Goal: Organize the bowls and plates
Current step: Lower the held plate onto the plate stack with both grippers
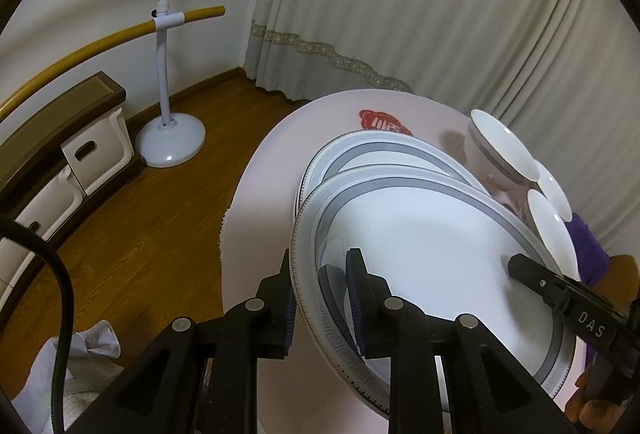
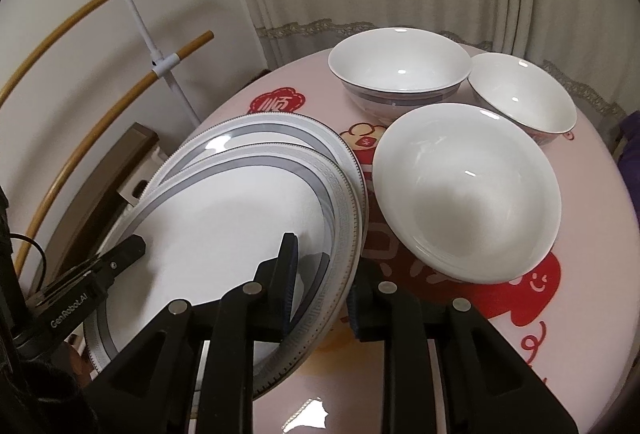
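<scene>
A white plate with a grey patterned rim [image 1: 432,254] is held tilted above a second matching plate [image 1: 384,154] on the round pink table [image 1: 260,194]. My left gripper [image 1: 320,298] is shut on the upper plate's left rim. My right gripper [image 2: 320,286] is shut on its right rim [image 2: 344,234]; the lower plate [image 2: 280,130] shows behind it. Three white bowls stand to the right: a wide shallow one [image 2: 468,190], a deep grey-banded one [image 2: 400,66], and a smaller one [image 2: 524,94]. The bowls also show in the left wrist view [image 1: 500,150].
A white floor stand with yellow curved bars [image 1: 168,74] stands left on the wooden floor [image 1: 160,214]. A low cabinet with white drawers [image 1: 72,162] lines the wall. Curtains [image 1: 440,14] hang behind the table. A purple cloth [image 1: 588,246] lies at the right.
</scene>
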`<state>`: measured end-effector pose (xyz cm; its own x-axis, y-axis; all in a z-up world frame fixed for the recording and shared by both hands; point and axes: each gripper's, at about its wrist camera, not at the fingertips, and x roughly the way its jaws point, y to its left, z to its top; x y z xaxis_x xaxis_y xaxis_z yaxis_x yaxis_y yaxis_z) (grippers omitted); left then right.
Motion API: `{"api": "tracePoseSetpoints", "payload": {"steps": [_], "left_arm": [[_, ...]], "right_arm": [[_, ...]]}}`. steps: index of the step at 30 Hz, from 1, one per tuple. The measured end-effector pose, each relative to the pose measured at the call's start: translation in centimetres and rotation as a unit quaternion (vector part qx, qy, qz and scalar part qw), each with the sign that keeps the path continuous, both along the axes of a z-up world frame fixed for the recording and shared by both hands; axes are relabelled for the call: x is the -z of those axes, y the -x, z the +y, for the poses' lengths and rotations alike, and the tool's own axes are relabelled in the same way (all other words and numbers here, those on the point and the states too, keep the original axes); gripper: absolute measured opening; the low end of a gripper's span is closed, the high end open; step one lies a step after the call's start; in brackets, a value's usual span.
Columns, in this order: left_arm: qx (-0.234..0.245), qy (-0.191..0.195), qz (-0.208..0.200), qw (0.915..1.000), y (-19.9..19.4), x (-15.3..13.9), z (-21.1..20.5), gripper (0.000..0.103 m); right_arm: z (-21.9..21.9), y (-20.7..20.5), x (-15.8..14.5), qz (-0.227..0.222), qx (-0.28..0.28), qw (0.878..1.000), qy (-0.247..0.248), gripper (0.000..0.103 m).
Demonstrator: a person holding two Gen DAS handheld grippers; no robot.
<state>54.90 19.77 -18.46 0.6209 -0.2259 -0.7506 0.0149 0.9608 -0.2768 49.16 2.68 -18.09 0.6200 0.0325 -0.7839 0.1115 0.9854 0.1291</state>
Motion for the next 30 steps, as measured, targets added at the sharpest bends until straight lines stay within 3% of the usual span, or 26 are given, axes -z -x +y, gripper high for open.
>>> {"api": "tracePoseSetpoints", "payload": {"steps": [9,21,30], "left_arm": [[0.003,-0.01,-0.006,0.9999,0.4,-0.4,-0.4,0.02],[0.004,-0.032,-0.015,0.9994,1.0,-0.9,-0.9,0.02],[0.006,-0.041,-0.018,0.999,1.2,-1.1,-1.5,0.02]], "right_arm": [[1.1,0.0,0.3,0.008,0.008,0.999,0.049,0.033],[0.3,0.2,1.3,0.009,0.019,1.0,0.018,0.036],[0.5,0.8,1.4,-0.005,0.017,1.0,0.021,0.04]]}}
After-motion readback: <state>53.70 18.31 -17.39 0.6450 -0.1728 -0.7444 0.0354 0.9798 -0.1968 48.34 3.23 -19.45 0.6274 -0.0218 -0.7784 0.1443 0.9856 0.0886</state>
